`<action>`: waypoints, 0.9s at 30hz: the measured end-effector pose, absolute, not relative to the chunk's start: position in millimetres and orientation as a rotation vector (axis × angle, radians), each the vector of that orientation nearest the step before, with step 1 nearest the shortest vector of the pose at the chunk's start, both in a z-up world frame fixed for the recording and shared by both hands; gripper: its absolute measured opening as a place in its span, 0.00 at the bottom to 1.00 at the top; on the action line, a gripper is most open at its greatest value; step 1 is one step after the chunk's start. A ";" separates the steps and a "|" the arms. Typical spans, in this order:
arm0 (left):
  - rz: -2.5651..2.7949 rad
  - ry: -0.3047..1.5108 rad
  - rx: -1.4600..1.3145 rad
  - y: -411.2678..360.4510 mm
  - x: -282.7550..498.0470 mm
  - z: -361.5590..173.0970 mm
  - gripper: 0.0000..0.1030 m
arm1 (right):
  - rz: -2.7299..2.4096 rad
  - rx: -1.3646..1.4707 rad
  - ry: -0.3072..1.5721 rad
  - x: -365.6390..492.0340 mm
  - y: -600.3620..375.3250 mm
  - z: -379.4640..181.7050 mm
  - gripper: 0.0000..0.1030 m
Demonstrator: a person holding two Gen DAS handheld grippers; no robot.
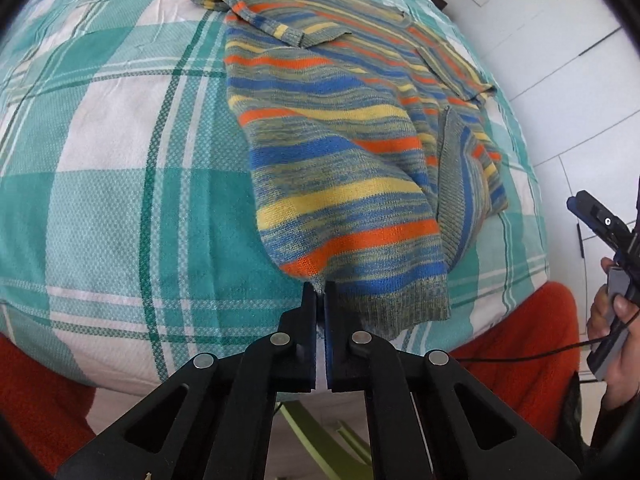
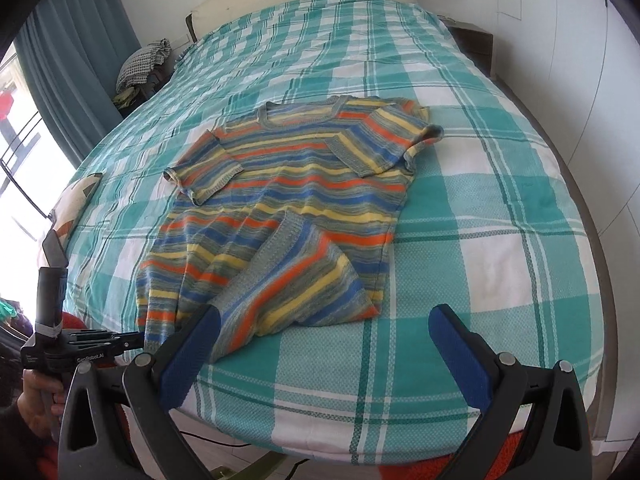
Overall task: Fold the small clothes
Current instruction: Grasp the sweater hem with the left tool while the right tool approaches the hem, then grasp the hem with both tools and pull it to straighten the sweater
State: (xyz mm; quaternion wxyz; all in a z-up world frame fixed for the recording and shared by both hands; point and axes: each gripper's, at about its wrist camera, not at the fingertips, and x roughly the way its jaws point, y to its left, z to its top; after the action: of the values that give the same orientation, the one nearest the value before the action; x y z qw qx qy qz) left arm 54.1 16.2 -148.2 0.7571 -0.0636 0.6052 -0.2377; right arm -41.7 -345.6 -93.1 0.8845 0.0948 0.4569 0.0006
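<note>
A striped knit top point(image 2: 288, 196) lies spread on a teal-checked bedspread point(image 2: 500, 216), neck toward twelve o'clock, one hem corner already flipped up over the body. The left gripper point(image 1: 319, 294) is clamped on the near hem corner at six o'clock in its own view. The right gripper point(image 2: 324, 332) hangs with jaws wide and nothing between them, its left pad just beside the turned-up flap. The likely hazards: a thin pinch of loose knit slipping free on lifting, or a one-handed pull dragging the garment askew and skewing the fold.

One striped sweater point(image 2: 288, 196), two grippers, one bed point(image 2: 500, 240)
</note>
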 end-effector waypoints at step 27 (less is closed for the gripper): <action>-0.411 1.291 -0.125 67.7 50.5 -146.2 0.01 | 0.420 -0.159 1.063 -70.8 -341.5 -86.1 0.05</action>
State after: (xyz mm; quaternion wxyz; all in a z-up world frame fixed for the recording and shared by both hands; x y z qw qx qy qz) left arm 50.5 67.7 -146.2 0.7775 -0.0578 0.5967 -0.1900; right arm -70.8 -341.5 -86.1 0.8382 -0.0750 0.5025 0.1984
